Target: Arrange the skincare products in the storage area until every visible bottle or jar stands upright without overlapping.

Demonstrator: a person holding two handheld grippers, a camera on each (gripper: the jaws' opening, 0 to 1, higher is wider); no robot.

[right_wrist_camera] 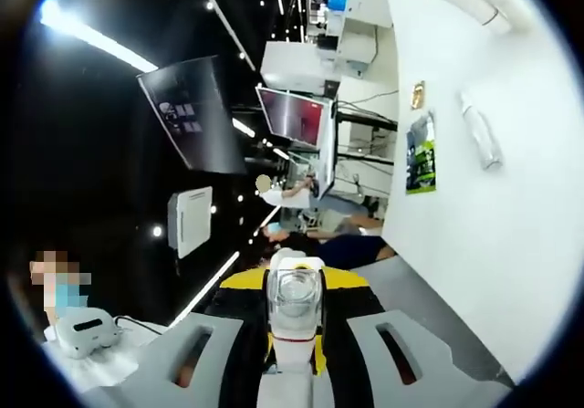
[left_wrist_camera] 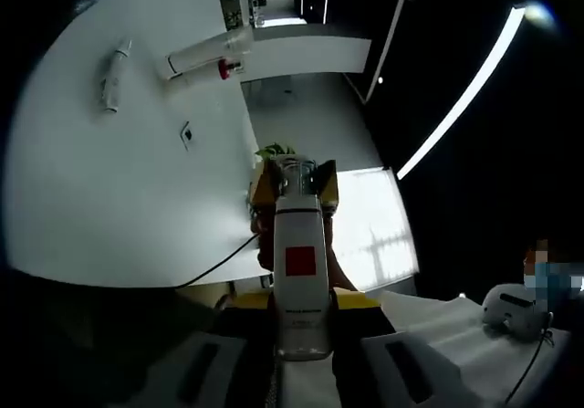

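A white table (left_wrist_camera: 100,198) takes up the left side of the left gripper view, rolled steeply so that its surface runs up the picture. A second stretch of white table (right_wrist_camera: 474,244) fills the right side of the right gripper view, tilted the same way. Dark ceiling with long strip lights covers the other half of both views.

On the table in the left gripper view lie three products, none upright. A clear bottle (left_wrist_camera: 208,52) lies on its side near the far edge, and a red-capped tube (left_wrist_camera: 205,73) lies just beside it, roughly parallel. A slim white tube (left_wrist_camera: 113,75) lies apart from them, further left. A black cable (left_wrist_camera: 219,262) trails off the near edge of the table.

In the right gripper view a clear bottle (right_wrist_camera: 479,131) lies on its side on the table, with a green leaflet (right_wrist_camera: 421,155) near it. Beyond the table stand monitors (right_wrist_camera: 297,116).

The left gripper (left_wrist_camera: 301,335) pinches a white bottle (left_wrist_camera: 300,280) with a red square label and a clear cap; the bottle points forward along the jaws, lifted off the table. The yellow tips of the other gripper (left_wrist_camera: 294,182) meet the bottle's cap end.

The right gripper (right_wrist_camera: 294,358) has its jaws pressed against a white bottle (right_wrist_camera: 294,312) whose clear cap faces the camera, held up away from the table. Yellow jaw parts show behind it.
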